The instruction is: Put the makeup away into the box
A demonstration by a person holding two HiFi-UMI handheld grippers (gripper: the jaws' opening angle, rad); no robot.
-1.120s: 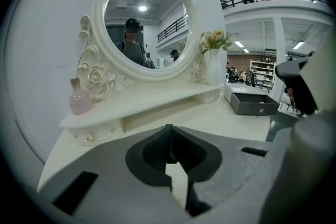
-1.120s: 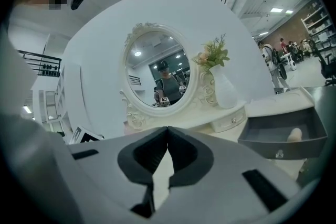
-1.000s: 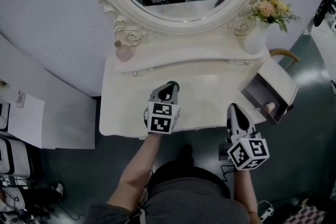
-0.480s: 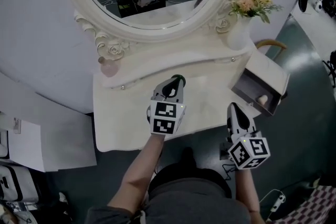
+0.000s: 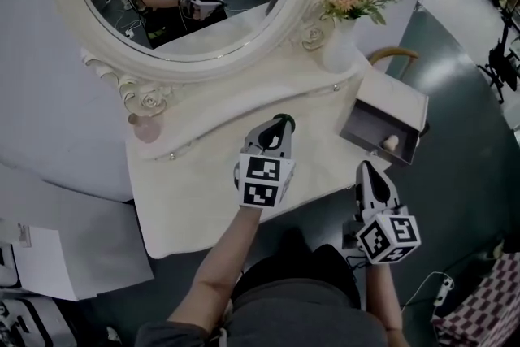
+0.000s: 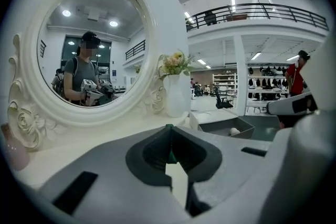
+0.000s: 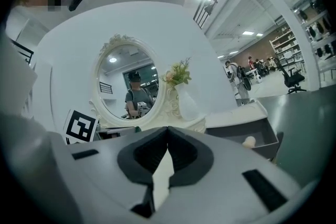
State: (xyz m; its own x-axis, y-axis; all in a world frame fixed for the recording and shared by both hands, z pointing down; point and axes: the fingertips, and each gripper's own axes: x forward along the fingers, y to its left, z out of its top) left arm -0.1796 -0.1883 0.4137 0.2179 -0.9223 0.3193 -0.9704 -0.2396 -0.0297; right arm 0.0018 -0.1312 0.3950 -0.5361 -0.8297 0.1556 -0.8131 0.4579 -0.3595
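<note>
My left gripper (image 5: 281, 126) hovers over the white dressing table (image 5: 195, 175), shut on a small green makeup item (image 5: 283, 122). In the left gripper view the green item (image 6: 170, 152) shows as a sliver between the closed jaws of the left gripper (image 6: 168, 127). The box is an open grey drawer (image 5: 370, 128) at the table's right end, with a small beige round item (image 5: 391, 143) inside. It lies right of the left gripper. My right gripper (image 5: 366, 169) is off the table's front edge, just below the drawer, shut with nothing seen between its fingers.
An oval white-framed mirror (image 5: 175, 4) stands at the back and reflects the person. A white vase of flowers (image 5: 345, 12) stands behind the drawer. A pink bottle (image 5: 148, 128) sits at the table's left end. Papers (image 5: 73, 256) lie lower left; a curved wooden chair back (image 5: 394, 54) shows at right.
My left gripper has moved right across the table toward the drawer, with the green item still in its jaws. The right gripper has shifted slightly; the head view has swung right.
</note>
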